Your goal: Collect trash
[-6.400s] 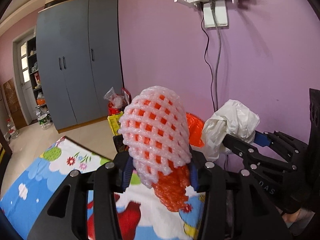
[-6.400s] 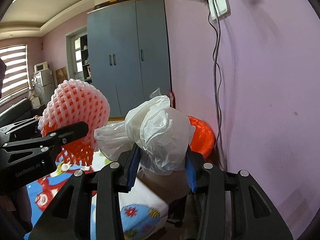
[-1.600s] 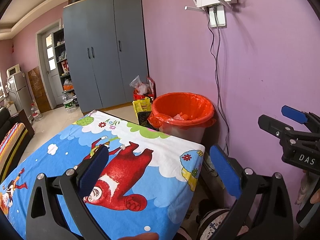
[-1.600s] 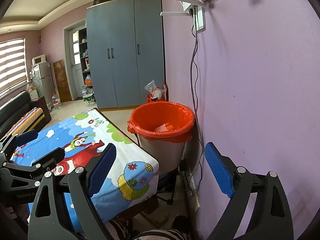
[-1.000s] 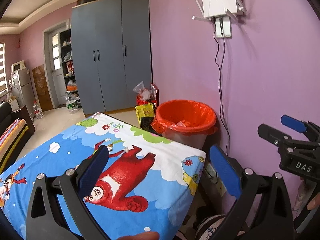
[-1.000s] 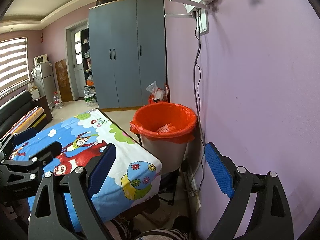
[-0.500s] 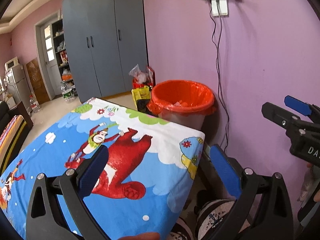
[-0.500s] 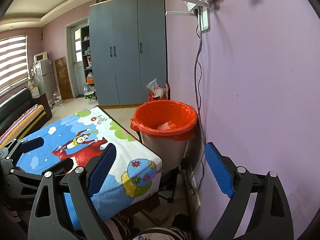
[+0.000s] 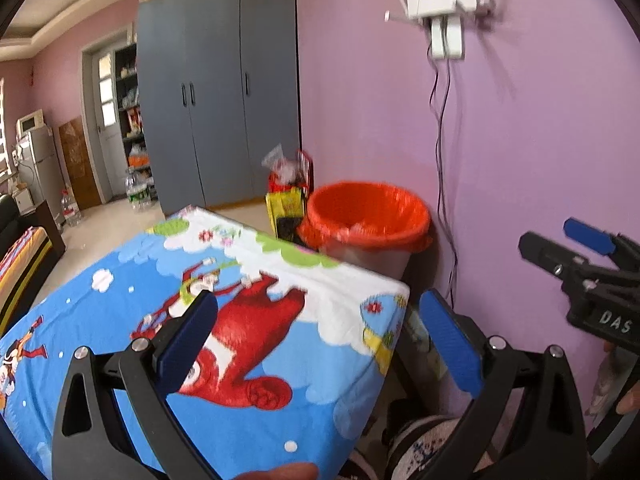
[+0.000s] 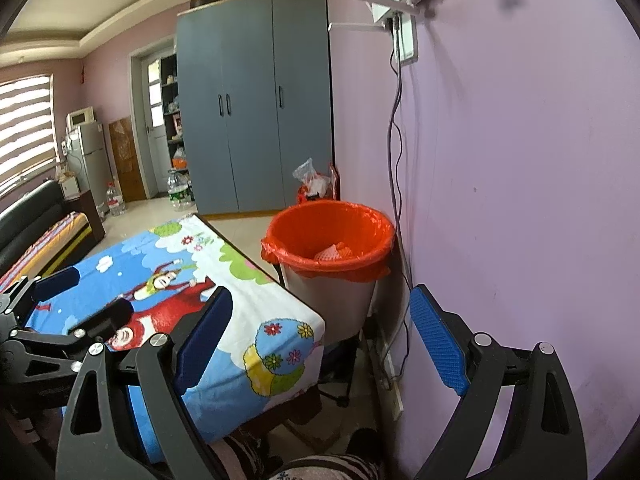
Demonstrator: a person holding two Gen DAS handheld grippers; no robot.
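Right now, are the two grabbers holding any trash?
Left gripper: open, holding nothing.
Right gripper: open, holding nothing.

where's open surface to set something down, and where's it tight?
Open: the cartoon tablecloth, bare from its far edge to the corner by the bin; only the left gripper hovers over its near part. Tight: the gap between the orange-lined bin, the purple wall with its hanging cable, and the bags behind the bin.

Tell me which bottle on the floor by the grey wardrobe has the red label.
The smaller bottle, left of the green-labelled one and nearer the fridge.
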